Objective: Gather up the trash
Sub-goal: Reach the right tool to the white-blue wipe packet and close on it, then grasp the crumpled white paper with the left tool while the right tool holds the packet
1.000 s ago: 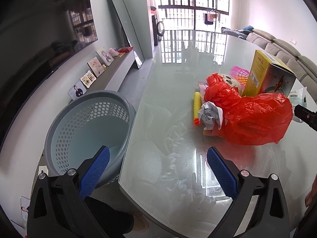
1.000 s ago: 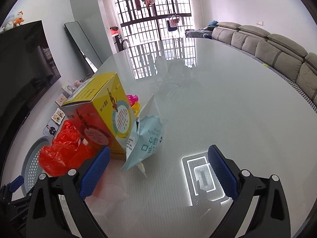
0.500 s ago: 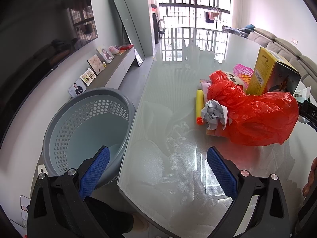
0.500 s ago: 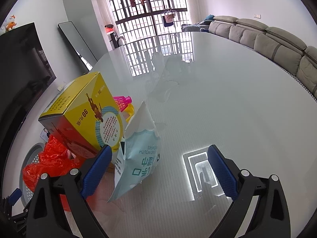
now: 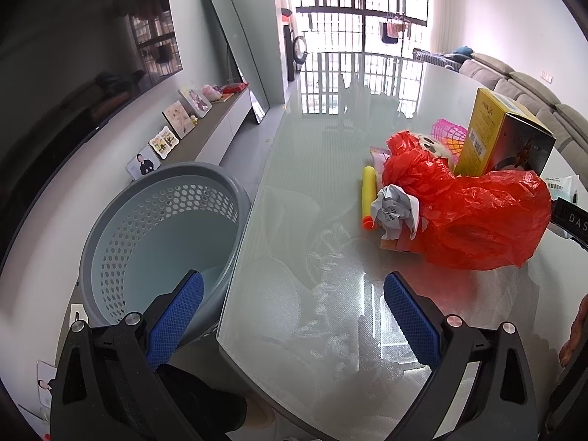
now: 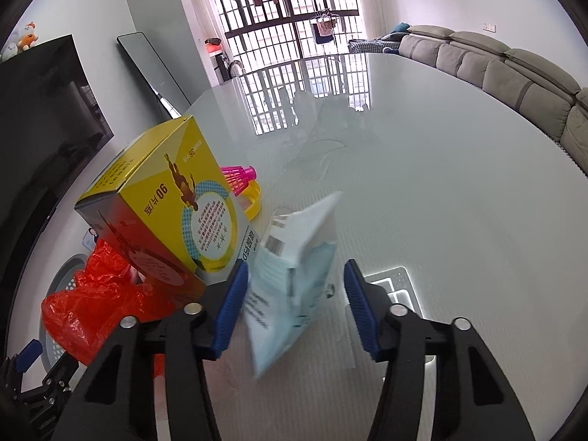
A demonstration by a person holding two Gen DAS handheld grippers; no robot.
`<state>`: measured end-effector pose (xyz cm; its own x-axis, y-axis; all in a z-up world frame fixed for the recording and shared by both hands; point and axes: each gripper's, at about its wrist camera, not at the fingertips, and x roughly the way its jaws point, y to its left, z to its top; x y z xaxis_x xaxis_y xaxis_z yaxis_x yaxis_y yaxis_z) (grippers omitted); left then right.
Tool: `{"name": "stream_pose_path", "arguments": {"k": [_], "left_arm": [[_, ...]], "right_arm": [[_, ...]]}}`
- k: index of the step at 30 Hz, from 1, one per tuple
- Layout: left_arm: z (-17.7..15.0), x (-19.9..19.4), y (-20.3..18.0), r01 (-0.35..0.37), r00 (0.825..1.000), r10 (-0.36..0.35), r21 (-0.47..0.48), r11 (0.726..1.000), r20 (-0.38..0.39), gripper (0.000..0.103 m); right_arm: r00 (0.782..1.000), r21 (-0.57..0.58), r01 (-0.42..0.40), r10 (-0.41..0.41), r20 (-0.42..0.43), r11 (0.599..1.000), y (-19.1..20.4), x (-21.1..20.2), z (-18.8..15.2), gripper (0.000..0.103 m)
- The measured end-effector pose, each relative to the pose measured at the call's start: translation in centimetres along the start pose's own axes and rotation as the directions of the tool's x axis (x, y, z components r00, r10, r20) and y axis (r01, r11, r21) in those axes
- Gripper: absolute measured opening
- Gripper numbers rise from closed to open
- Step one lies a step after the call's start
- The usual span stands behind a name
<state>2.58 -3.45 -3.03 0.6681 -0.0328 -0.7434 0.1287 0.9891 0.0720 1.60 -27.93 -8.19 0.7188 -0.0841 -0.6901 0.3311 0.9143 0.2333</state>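
Note:
In the right wrist view my right gripper (image 6: 294, 305) stands half closed around a pale blue packet (image 6: 294, 275); the left pad touches it, the right pad is still apart. A yellow box (image 6: 165, 205) and a red plastic bag (image 6: 95, 301) lie to its left. In the left wrist view my left gripper (image 5: 290, 319) is open and empty over the table's near edge. The red bag (image 5: 474, 213), a crumpled grey paper (image 5: 393, 211), a yellow tube (image 5: 368, 196) and the yellow box (image 5: 503, 139) lie ahead on the right. A grey perforated basket (image 5: 158, 242) stands below the table at the left.
The glass table (image 6: 422, 154) stretches far ahead. A pink ribbed cup (image 6: 239, 176) and a yellow lid (image 6: 253, 200) lie behind the box. A sofa (image 6: 514, 73) runs along the right; a TV (image 5: 73, 73), a low shelf and a leaning mirror line the left wall.
My right gripper moved forward onto the pale blue packet and its jaws narrowed around it. My left gripper stayed open and drifted slightly back and left.

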Motion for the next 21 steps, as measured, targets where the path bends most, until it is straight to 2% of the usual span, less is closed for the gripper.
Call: {"name": "stream_pose_path", "arguments": {"k": [7, 21], "left_arm": [[-0.1, -0.4, 0.2, 0.002, 1.000, -0.002, -0.009, 1.000, 0.010, 0.097], [2.2, -1.1, 0.3, -0.002, 0.998, 0.003, -0.018, 1.000, 0.065, 0.097]], "right_arm": [[1.000, 0.005, -0.004, 0.004, 0.021, 1.000, -1.0, -1.5, -0.6, 0.034], [0.999, 0.015, 0.009, -0.010, 0.046, 1.000, -3.5, -5.2, -3.0, 0.033]]}}
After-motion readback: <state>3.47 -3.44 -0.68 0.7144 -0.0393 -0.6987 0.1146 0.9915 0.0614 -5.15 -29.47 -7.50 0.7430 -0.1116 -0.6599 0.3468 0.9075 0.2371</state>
